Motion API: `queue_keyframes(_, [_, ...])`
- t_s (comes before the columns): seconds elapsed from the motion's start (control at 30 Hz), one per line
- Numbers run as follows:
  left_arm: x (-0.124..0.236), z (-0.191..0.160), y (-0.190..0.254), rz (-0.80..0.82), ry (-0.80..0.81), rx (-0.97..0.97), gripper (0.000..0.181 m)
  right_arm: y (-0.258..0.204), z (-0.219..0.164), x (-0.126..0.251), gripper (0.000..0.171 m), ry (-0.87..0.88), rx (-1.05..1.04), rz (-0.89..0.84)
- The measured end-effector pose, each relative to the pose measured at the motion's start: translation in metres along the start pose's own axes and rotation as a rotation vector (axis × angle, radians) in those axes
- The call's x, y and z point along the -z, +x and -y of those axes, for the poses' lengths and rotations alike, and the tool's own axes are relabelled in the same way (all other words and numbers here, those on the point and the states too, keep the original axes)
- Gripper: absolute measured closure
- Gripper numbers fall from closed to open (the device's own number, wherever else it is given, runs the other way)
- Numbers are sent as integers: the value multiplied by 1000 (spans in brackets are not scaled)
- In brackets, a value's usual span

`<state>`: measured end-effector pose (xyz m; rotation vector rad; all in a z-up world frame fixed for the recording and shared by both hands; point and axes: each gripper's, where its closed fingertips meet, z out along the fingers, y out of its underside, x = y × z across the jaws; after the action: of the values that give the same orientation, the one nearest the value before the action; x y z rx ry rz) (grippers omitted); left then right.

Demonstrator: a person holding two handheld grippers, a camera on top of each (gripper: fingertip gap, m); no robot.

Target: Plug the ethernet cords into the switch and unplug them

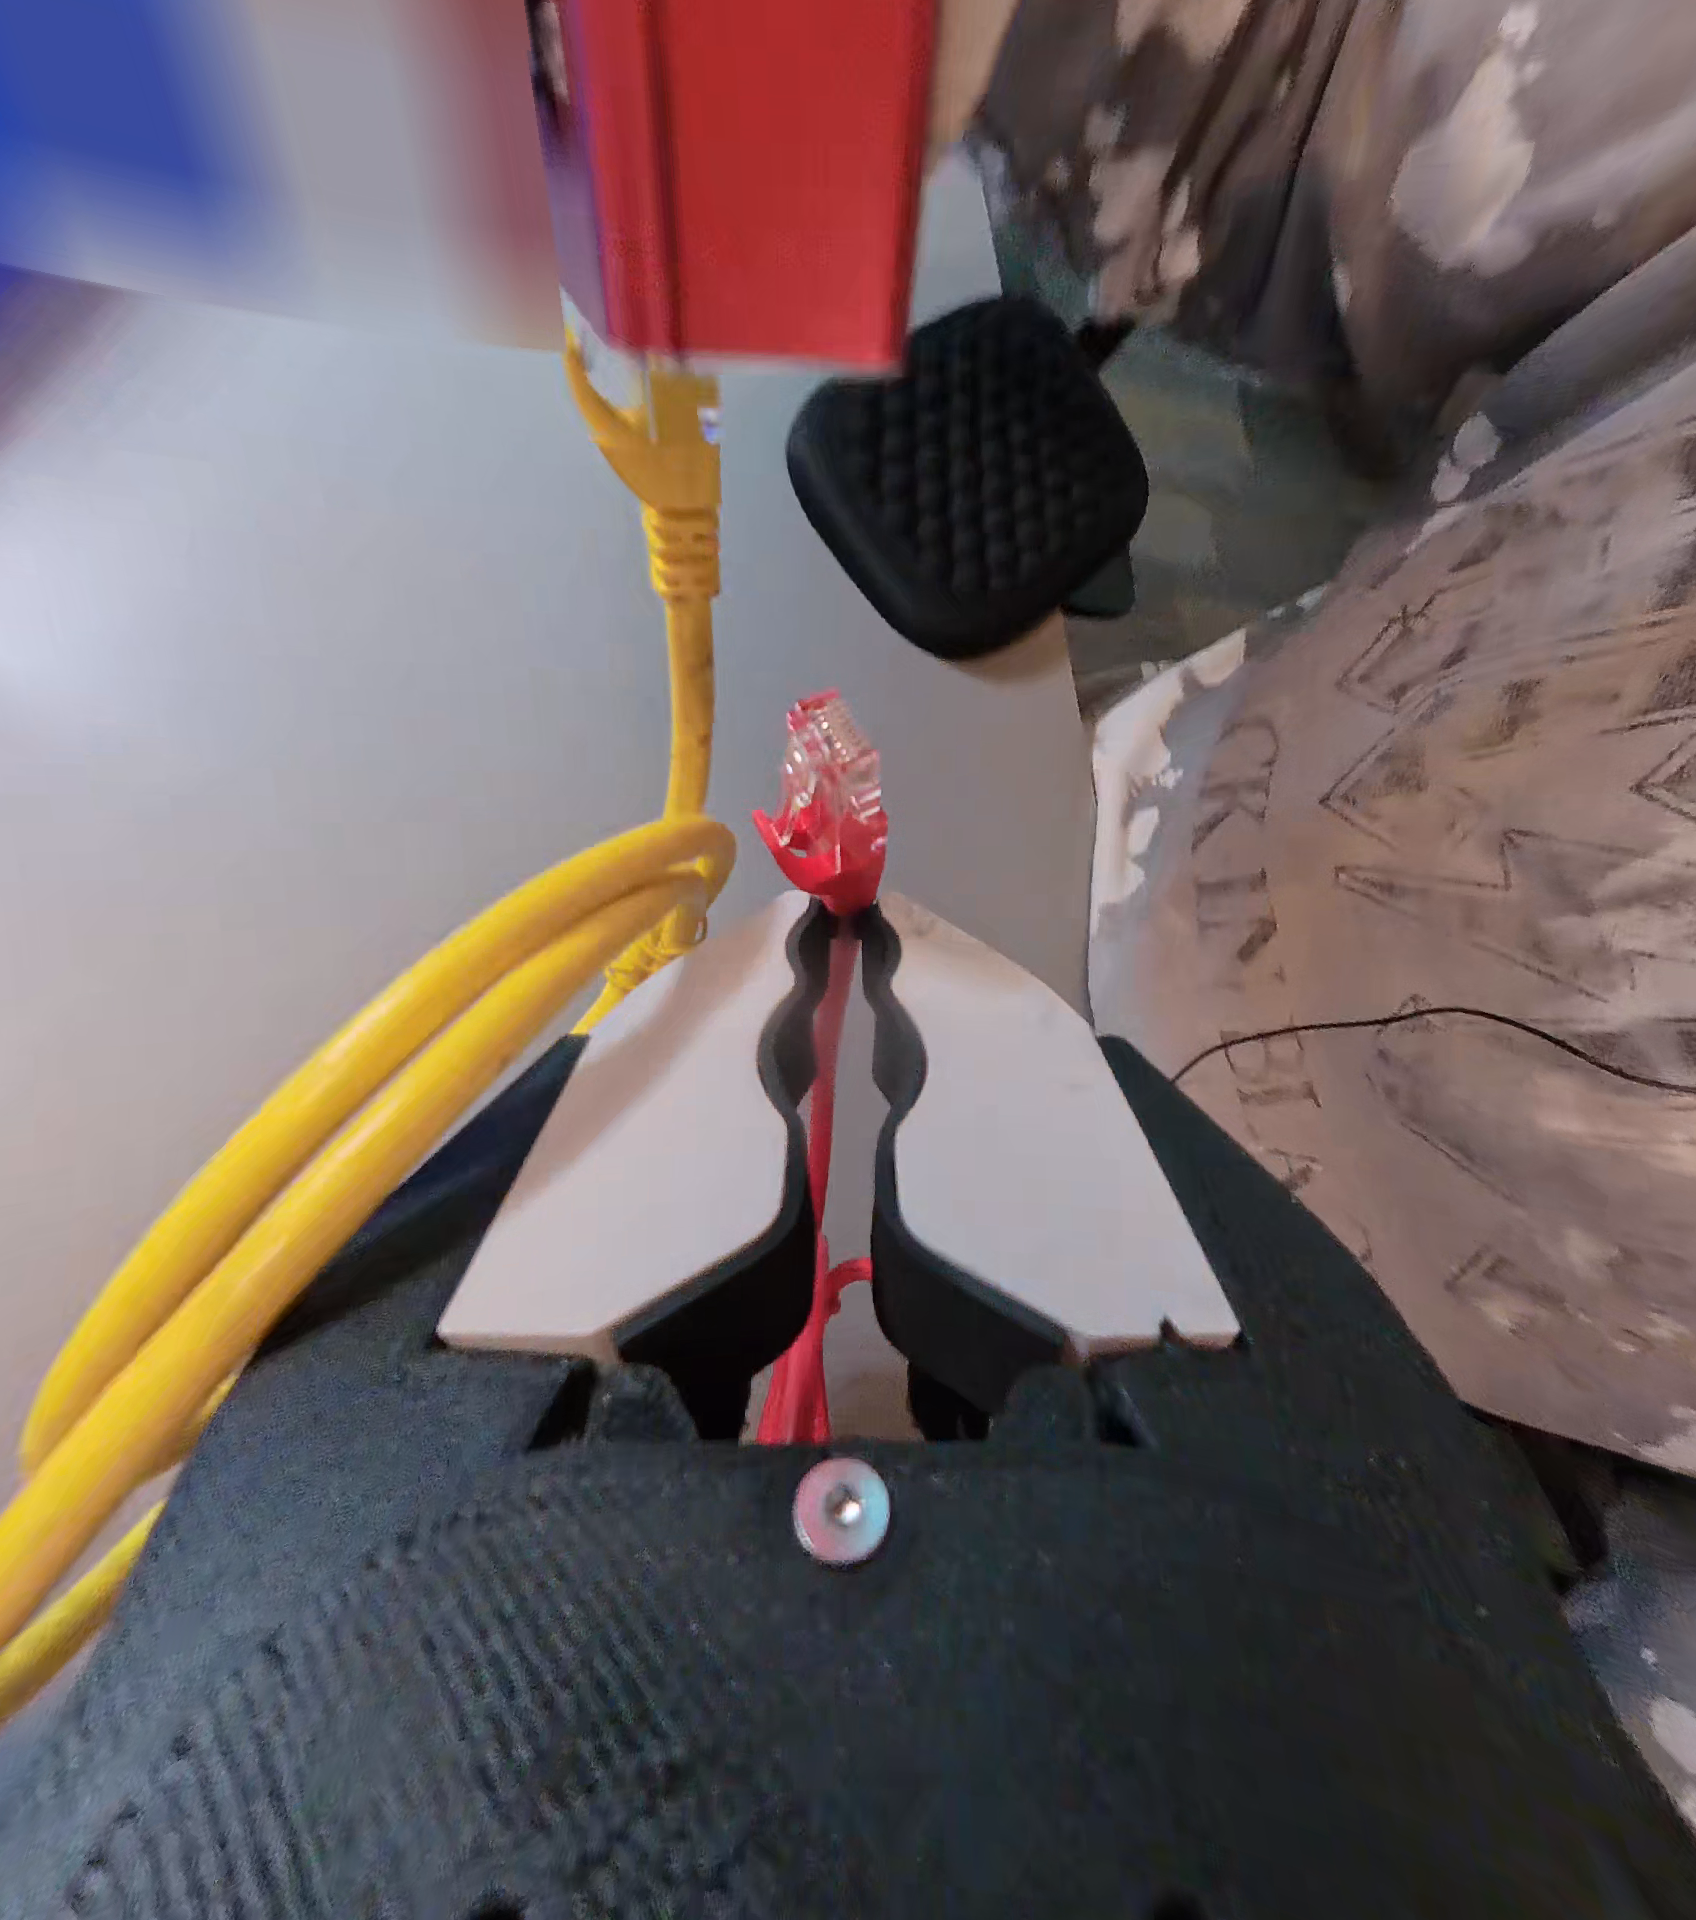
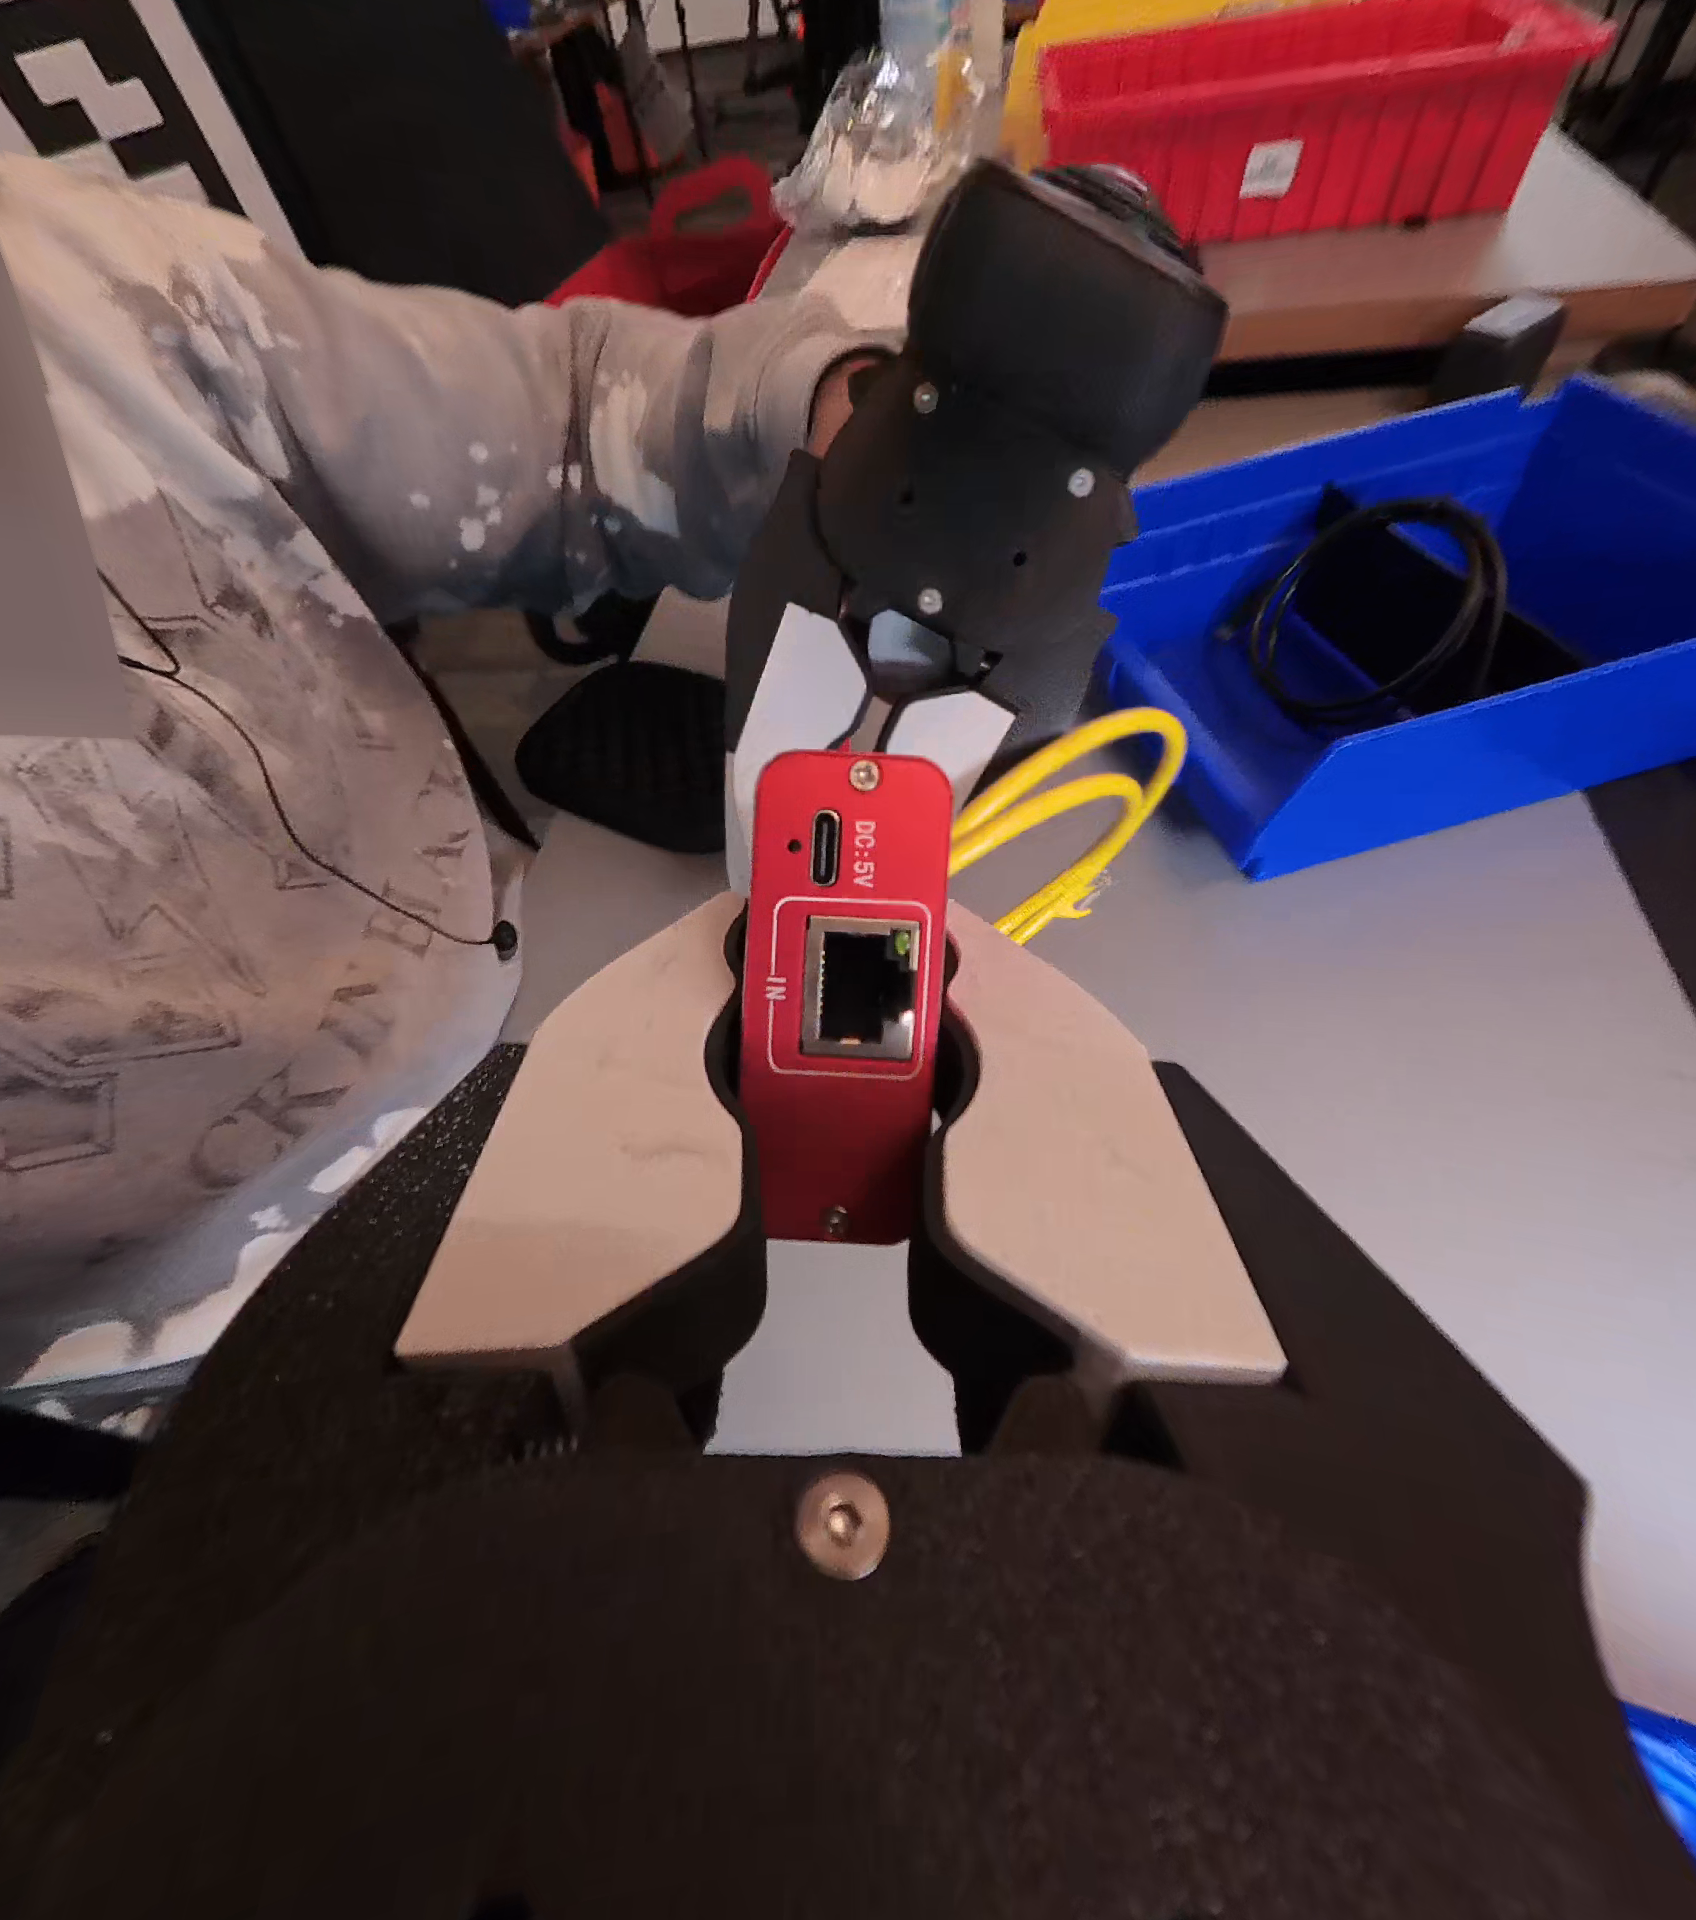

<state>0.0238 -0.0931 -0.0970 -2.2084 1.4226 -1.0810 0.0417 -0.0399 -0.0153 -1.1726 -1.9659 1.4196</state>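
My left gripper is shut on a thin red ethernet cord. Its clear plug sticks out past the fingertips and points at the red switch above it, with a gap between them. A yellow ethernet cord is plugged into the switch's near end and loops down to the left. My right gripper is shut on the red switch, whose empty port faces the camera. The left gripper shows beyond the switch, and the yellow cord loops at its right.
A person's patterned sleeve and torso fill the left. A blue bin with a black cable stands at the right of the white table. A red bin is on a far table. A black chair armrest lies by the table edge.
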Motion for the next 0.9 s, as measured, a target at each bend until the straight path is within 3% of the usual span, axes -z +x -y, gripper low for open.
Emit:
queue_keyframes(0.47, [-15, 0, 0, -36, -202, 91, 175, -10, -26, -24, 143, -116, -113, 111])
queue_keyframes(0.9, [-2, 14, 8, -77, -104, 109, 175, -13, -18, -18, 143, 18, -275, 206])
